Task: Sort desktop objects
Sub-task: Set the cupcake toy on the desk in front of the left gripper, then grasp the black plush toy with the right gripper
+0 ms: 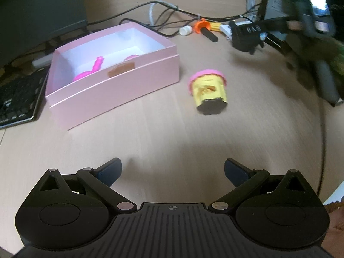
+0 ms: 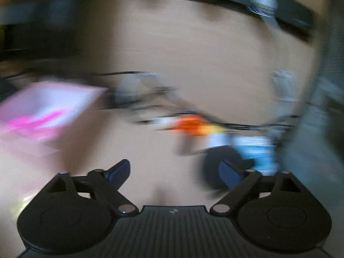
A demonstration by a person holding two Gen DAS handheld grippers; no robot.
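Note:
On the wooden desk lies a yellow toy cup (image 1: 207, 90) with a pink rim, tipped on its side, right of an open pink box (image 1: 120, 86). A bright pink toy (image 1: 94, 68) sits inside the box. My left gripper (image 1: 173, 169) hovers open and empty over bare desk, nearer than the cup. The right wrist view is heavily blurred. In it my right gripper (image 2: 174, 172) stands open with nothing between its fingers. The pink box (image 2: 43, 118) shows at the left and an orange item (image 2: 189, 124) ahead. A dark round shape (image 2: 212, 167) lies behind the right finger.
An orange-and-black piece (image 1: 204, 29) and a white cap (image 1: 186, 30) lie among cables (image 1: 163, 8) at the back. A keyboard (image 1: 17, 99) sits left of the box. A blurred black device and a sleeve (image 1: 311, 32) fill the upper right.

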